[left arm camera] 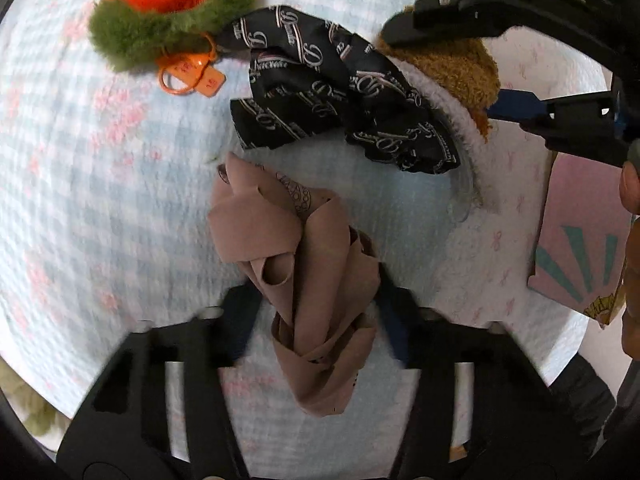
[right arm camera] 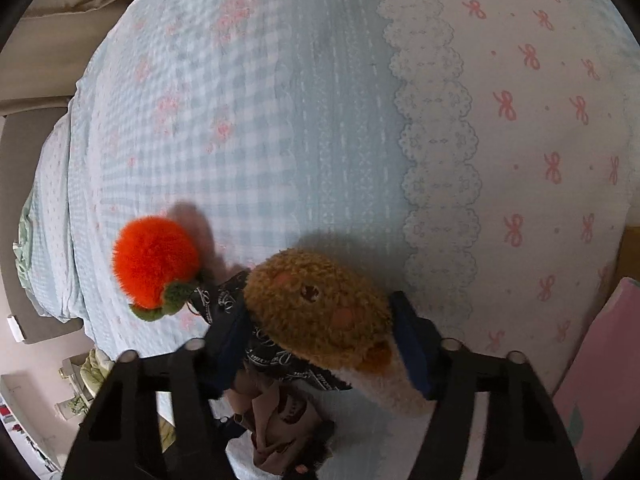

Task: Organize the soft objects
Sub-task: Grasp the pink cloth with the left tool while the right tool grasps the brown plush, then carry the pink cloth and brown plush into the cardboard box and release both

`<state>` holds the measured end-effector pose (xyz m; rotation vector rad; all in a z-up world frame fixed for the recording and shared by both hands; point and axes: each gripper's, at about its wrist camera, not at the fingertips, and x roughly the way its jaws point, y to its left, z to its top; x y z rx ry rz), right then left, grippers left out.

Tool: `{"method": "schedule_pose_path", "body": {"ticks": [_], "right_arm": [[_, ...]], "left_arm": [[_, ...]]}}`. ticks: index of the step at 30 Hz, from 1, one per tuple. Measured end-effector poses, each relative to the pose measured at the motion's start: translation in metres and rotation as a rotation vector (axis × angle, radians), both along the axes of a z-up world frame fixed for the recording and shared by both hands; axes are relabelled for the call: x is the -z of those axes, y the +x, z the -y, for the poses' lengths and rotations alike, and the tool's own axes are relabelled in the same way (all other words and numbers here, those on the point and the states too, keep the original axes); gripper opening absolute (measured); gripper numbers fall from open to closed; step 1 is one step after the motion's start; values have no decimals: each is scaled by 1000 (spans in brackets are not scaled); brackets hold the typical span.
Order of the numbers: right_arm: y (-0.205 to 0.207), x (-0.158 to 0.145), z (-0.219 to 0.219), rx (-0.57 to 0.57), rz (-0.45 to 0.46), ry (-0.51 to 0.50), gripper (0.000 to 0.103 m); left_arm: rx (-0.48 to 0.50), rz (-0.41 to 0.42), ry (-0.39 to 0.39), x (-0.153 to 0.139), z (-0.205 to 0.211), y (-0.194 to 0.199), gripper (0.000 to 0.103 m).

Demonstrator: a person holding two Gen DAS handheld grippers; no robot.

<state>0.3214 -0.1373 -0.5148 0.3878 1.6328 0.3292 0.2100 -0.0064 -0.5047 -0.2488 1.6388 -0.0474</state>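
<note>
In the left wrist view a tan scarf (left arm camera: pixel 308 280) lies bunched between my left gripper's (left arm camera: pixel 316 320) open fingers, which stand either side of it. Beyond it lie a black printed scarf (left arm camera: pixel 336 100), an orange plush fruit with a green collar and orange tag (left arm camera: pixel 172 8), and a brown plush toy with a white base (left arm camera: pixel 456 68). My right gripper (right arm camera: pixel 320 344) straddles the brown plush (right arm camera: pixel 320 308); its blue pads (right arm camera: pixel 412 344) sit at the toy's sides. The orange plush (right arm camera: pixel 156 264) and black scarf (right arm camera: pixel 224 300) lie left of it.
Everything rests on a bed with a blue gingham and white bow-print cover (right arm camera: pixel 280 120). A pink box (left arm camera: pixel 580 236) stands at the right, also seen in the right wrist view (right arm camera: pixel 600 380). The bed edge and a beige headboard (right arm camera: pixel 48 60) lie to the left.
</note>
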Motion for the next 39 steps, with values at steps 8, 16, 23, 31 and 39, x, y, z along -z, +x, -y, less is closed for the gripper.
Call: {"method": "schedule_pose_path", "body": {"ticks": [8, 16, 23, 31, 39], "right_arm": [[-3, -7, 0, 9, 27, -16, 51], [-4, -36, 6, 37, 98, -14, 50], [-20, -83, 8, 47, 178, -14, 50], [-60, -167, 16, 38, 330, -39, 50], [-121, -257, 26, 10, 539, -106, 50]], "left_arm": [[-17, 24, -31, -12, -8, 14, 26], [-42, 84, -32, -51, -31, 5, 26], [-56, 177, -21, -106, -47, 2, 26], [-35, 324, -5, -189, -73, -22, 26], [-9, 467, 17, -274, -79, -49, 26]]}}
